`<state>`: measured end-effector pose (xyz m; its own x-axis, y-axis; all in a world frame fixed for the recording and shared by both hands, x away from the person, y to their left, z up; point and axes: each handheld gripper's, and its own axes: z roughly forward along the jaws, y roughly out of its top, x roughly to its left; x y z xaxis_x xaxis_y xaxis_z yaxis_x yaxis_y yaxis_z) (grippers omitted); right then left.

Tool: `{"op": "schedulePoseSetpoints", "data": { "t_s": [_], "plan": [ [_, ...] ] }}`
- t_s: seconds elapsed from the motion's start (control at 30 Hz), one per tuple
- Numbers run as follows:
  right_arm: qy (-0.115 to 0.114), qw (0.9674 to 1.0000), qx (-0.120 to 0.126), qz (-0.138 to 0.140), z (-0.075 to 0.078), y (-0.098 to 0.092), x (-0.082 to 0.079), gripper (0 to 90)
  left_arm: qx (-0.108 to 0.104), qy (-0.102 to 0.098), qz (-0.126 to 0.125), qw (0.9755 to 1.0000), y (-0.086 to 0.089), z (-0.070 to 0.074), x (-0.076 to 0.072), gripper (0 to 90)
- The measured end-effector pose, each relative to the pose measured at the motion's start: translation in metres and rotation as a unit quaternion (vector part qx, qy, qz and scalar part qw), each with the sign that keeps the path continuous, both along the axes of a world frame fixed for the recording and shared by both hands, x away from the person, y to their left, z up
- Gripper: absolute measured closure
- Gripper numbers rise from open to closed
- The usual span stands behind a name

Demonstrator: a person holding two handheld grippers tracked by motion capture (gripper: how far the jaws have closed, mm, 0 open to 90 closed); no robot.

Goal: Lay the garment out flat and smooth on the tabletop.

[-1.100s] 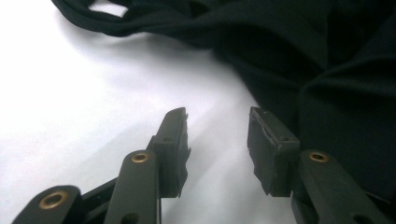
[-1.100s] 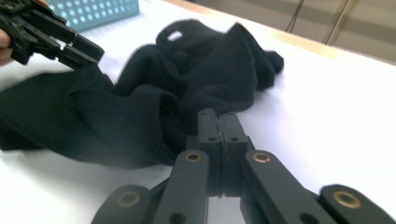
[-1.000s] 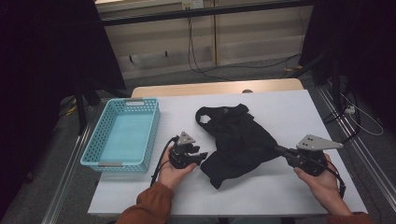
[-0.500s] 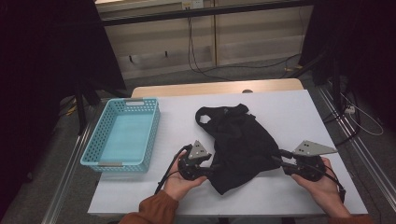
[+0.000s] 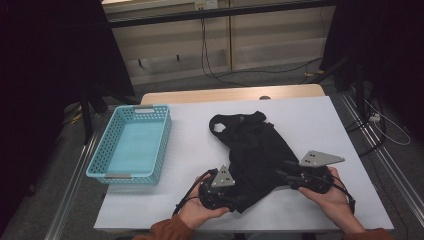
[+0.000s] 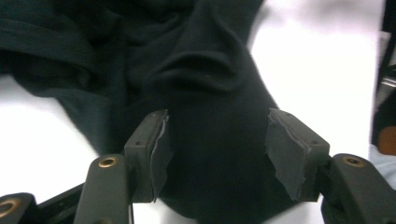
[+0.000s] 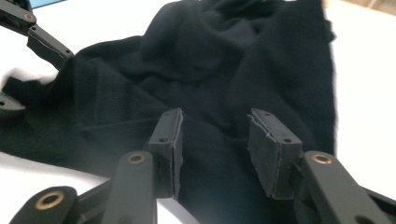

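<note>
A black shirt (image 5: 257, 150) lies crumpled on the white table (image 5: 190, 150). The left gripper (image 6: 217, 154) and right gripper (image 7: 215, 149) have just been opening their jaws, loose around the cloth's near edge.

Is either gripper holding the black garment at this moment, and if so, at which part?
Nothing is held. The jaws of the left gripper and right gripper have just been opening; both stand open, with the black garment lying loose between them.
</note>
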<state>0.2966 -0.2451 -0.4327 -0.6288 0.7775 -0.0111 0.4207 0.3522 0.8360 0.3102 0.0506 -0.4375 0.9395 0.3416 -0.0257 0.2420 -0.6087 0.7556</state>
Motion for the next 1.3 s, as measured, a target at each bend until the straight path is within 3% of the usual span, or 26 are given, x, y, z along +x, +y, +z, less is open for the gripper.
{"op": "schedulePoseSetpoints", "data": {
  "t_s": [0.17, 0.3, 0.37, 0.43, 0.5, 0.53, 0.77, 0.83, 0.93, 1.03, 1.1, 1.2, 1.3],
  "plan": [
    [0.037, 0.999, -0.025, 0.006, -0.014, 0.008, 0.011, 52.7, 0.003, 0.009, 0.008, 0.9999, 0.006, -0.002, 0.002, 43.5],
    [0.058, 0.9981, -0.024, 0.003, -0.018, 0.005, 0.013, 53.2, 0.016, 0.026, 0.013, 0.9995, 0.007, -0.01, 0.008, 44.3],
    [0.063, 0.9977, -0.021, 0.018, -0.019, 0.006, 0.012, 62.2, 0.022, 0.033, 0.014, 0.9991, 0.006, -0.012, 0.007, 58.0],
    [0.059, 0.9975, -0.028, 0.026, -0.018, 0.008, 0.01, 75.3, 0.031, 0.025, 0.007, 0.9992, 0.007, -0.011, 0.007, 76.0],
    [0.052, 0.9978, -0.027, 0.031, -0.017, 0.007, 0.01, 80.0, 0.015, 0.034, 0.02, 0.9991, 0.01, -0.01, 0.012, 85.1],
    [0.048, 0.9981, -0.026, 0.029, -0.016, 0.007, 0.009, 82.1, 0.019, 0.032, 0.024, 0.999, 0.014, -0.009, 0.016, 86.0],
    [0.018, 0.9997, -0.017, -0.009, -0.009, -0.001, 0.012, 84.3, -0.009, 0.018, 0.076, 0.9969, 0.037, 0.005, 0.036, 86.8],
    [0.007, 0.9997, -0.01, -0.021, -0.006, -0.003, 0.016, 84.7, -0.008, 0.004, 0.089, 0.996, 0.041, 0.009, 0.041, 86.9],
    [-0.007, 0.9993, -0.003, -0.035, -0.001, -0.003, 0.021, 84.9, -0.019, -0.009, 0.106, 0.9942, 0.05, 0.016, 0.049, 87.0],
    [-0.013, 0.9992, 0.002, -0.037, 0.002, -0.002, 0.023, 85.0, -0.038, -0.01, 0.122, 0.9918, 0.06, 0.021, 0.055, 87.0],
    [-0.012, 0.9995, 0.005, -0.028, 0.003, -0.001, 0.02, 85.0, -0.047, -0.002, 0.118, 0.9919, 0.062, 0.022, 0.053, 87.0],
    [-0.01, 0.9999, 0.002, -0.012, 0.003, 0.002, 0.012, 84.9, -0.034, -0.013, 0.097, 0.9946, 0.06, 0.02, 0.044, 86.7],
    [-0.002, 1.0, -0.004, 0.007, 0.002, 0.002, 0.0, 84.8, -0.028, -0.007, 0.081, 0.9963, 0.059, 0.017, 0.032, 85.6]
  ]
}}
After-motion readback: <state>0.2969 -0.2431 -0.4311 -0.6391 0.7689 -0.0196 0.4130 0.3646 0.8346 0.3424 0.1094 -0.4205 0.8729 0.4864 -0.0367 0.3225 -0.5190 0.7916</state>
